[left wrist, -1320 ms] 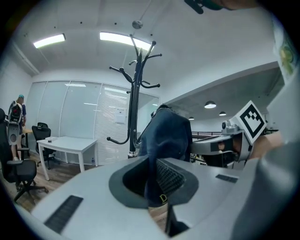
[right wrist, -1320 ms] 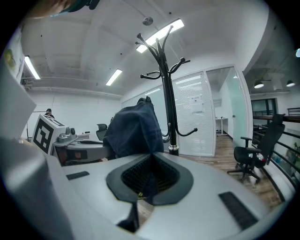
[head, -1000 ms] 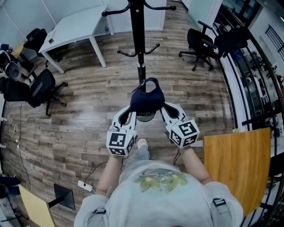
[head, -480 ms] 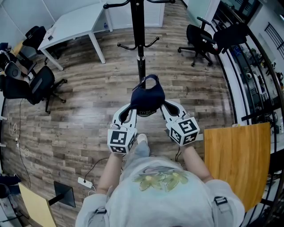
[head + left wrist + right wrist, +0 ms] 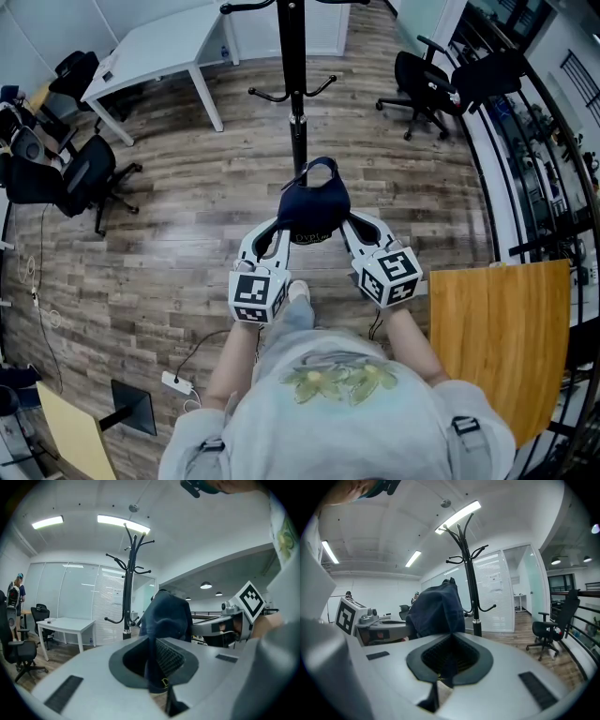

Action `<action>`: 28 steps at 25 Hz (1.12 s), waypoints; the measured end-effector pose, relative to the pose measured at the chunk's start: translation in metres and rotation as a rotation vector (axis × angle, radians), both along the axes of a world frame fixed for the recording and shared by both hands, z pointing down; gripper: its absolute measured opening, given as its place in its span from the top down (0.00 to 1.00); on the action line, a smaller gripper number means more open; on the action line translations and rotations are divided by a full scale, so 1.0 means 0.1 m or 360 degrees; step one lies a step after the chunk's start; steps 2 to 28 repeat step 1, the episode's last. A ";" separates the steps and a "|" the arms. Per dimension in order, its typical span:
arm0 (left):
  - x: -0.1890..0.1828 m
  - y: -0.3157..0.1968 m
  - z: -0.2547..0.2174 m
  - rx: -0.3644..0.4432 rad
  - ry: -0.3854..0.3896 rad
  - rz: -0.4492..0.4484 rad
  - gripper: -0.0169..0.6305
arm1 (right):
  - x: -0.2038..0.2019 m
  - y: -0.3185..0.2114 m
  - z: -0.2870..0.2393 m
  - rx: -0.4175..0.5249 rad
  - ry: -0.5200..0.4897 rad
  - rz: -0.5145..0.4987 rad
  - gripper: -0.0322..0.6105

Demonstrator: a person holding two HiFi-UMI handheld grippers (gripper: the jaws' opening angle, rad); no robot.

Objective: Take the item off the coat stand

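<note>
A dark navy cap [image 5: 311, 203] hangs in the air between my two grippers, clear of the black coat stand [image 5: 293, 84] behind it. My left gripper [image 5: 279, 229] is shut on the cap's left edge, and the navy cloth [image 5: 164, 620] runs down into its jaws. My right gripper [image 5: 343, 223] is shut on the cap's right edge; the cap [image 5: 436, 611] fills the space in front of its jaws. The coat stand [image 5: 126, 592] rises bare-hooked past the cap in the left gripper view, and the same stand [image 5: 471, 592] shows in the right gripper view.
A white table [image 5: 159, 56] stands at the back left with black office chairs [image 5: 80, 178] beside it. Another office chair [image 5: 427, 89] sits at the back right. A wooden board [image 5: 497, 347] lies at my right. Cables and a power strip [image 5: 173, 382] lie on the wood floor.
Both grippers have drawn the cap a little back toward my body, away from the coat stand. The grip on the cap is unchanged.
</note>
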State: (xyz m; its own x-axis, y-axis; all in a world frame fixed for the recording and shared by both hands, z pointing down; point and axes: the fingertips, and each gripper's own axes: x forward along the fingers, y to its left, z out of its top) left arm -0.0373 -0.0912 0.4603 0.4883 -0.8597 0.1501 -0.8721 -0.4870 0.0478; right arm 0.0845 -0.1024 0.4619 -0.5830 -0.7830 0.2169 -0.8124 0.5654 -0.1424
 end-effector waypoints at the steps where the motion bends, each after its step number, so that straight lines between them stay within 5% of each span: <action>1: 0.00 0.00 0.00 -0.0001 -0.0002 -0.0001 0.91 | 0.00 0.01 0.00 -0.0001 0.0001 -0.0001 0.93; 28: 0.00 0.00 0.00 -0.0001 -0.0002 -0.0001 0.91 | 0.00 0.01 0.00 -0.0001 0.0001 -0.0001 0.93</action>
